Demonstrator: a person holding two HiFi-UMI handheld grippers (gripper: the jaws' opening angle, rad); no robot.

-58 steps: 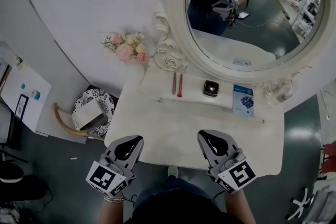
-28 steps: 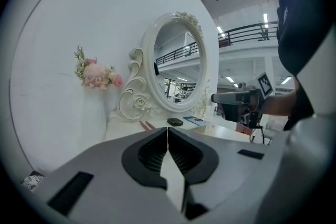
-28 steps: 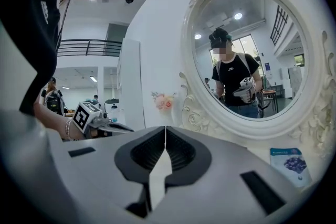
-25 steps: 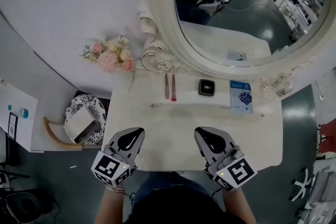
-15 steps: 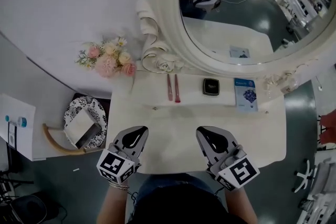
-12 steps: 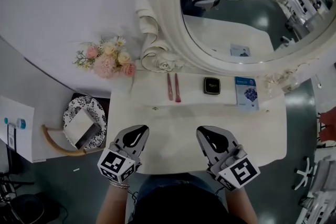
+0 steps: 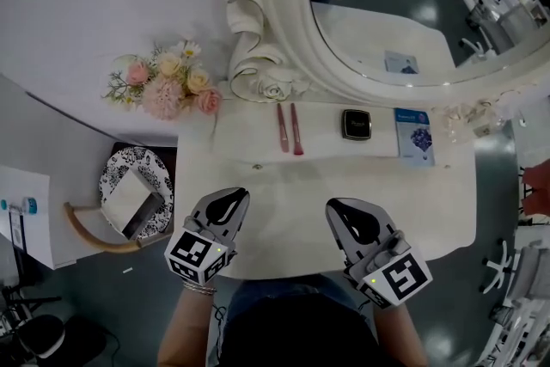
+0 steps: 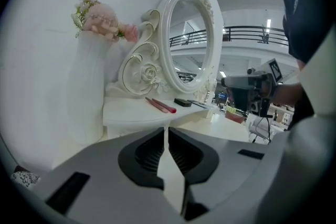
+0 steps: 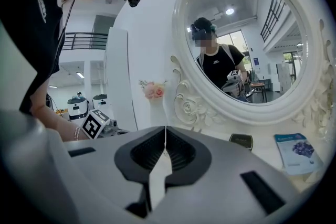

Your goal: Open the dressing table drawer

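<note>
Left gripper (image 7: 232, 197) and right gripper (image 7: 340, 207) are held over the near edge of the tabletop (image 7: 288, 180); both sets of fingers (image 8: 144, 157) are clenched together

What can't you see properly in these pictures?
- Drawer front: in the head view the dressing table top hides it; the left gripper and right gripper fill the lower half of their own views.
- Blue booklet print: too small to read.
- Mirror top: cut off by the head view's upper edge.
</note>
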